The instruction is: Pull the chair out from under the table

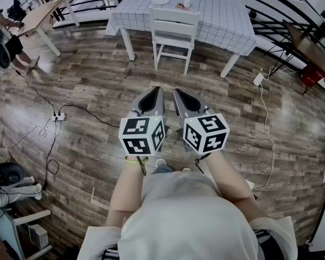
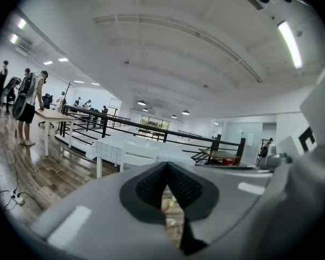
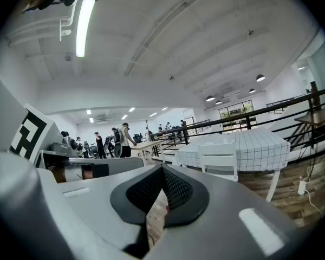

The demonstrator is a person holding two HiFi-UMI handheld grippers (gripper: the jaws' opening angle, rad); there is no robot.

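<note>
The left tongs (image 1: 153, 91) and right tongs (image 1: 180, 93) sit side by side close to the person's body, each with its jaws together on nothing, probably because the pull has not begun. The white chair (image 1: 173, 28) stands well ahead of both tips and apart from them. Its backrest faces the tongs, and that is probably the part to grip. Its seat is tucked under the checked table (image 1: 230, 16), whose cloth hides the front legs. The items on the tabletop are too small to identify.

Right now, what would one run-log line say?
chair: tucked at table | left gripper: shut, empty | right gripper: shut, empty | contact: none
</note>
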